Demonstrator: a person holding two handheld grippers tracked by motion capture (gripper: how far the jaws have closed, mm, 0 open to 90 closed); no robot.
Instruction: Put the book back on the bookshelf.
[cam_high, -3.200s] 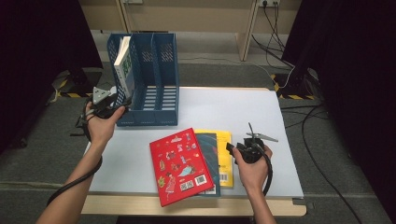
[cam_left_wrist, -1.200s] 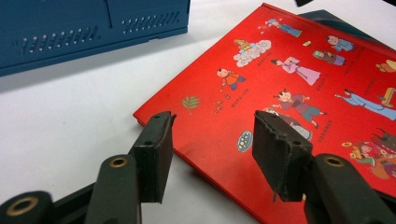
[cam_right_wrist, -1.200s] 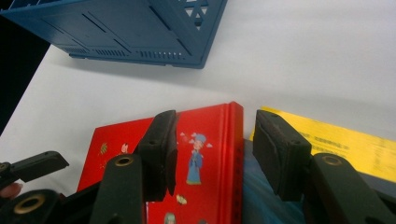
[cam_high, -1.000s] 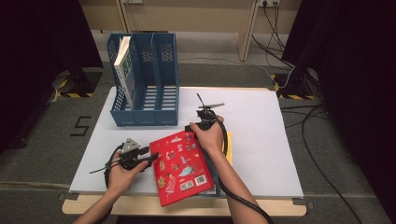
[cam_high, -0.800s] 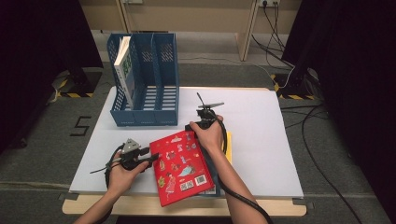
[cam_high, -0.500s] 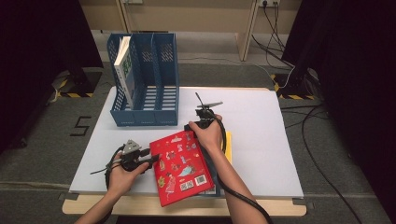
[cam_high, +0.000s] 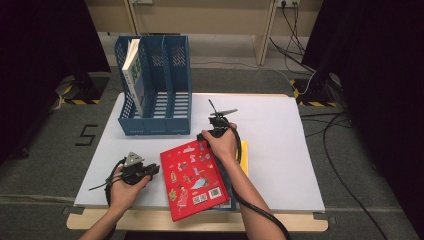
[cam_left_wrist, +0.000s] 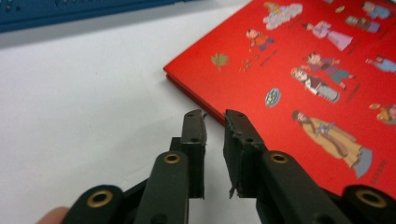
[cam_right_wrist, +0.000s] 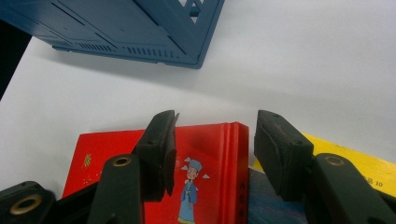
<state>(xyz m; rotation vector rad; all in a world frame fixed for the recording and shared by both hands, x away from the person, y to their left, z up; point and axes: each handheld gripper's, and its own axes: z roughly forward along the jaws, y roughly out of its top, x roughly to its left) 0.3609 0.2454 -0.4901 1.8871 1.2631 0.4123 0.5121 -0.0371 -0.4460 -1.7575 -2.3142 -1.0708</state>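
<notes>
White table (cam_high: 280, 150): left gripper (cam_left_wrist: 215, 122) jaws just closed at red book (cam_high: 195, 177) edge, nothing visibly pinched; right gripper (cam_right_wrist: 215, 135) jaws spread over book's far corner.

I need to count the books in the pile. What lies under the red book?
Under the red book a yellow book sticks out at its right edge, and a dark blue cover shows between them. The red cover hides the rest, so further books cannot be ruled out.

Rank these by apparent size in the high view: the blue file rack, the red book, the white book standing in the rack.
1. Blue file rack, largest.
2. Red book, though it lies nearer the camera, so the gap is unsure.
3. White book, smallest; partly hidden inside the rack.
</notes>
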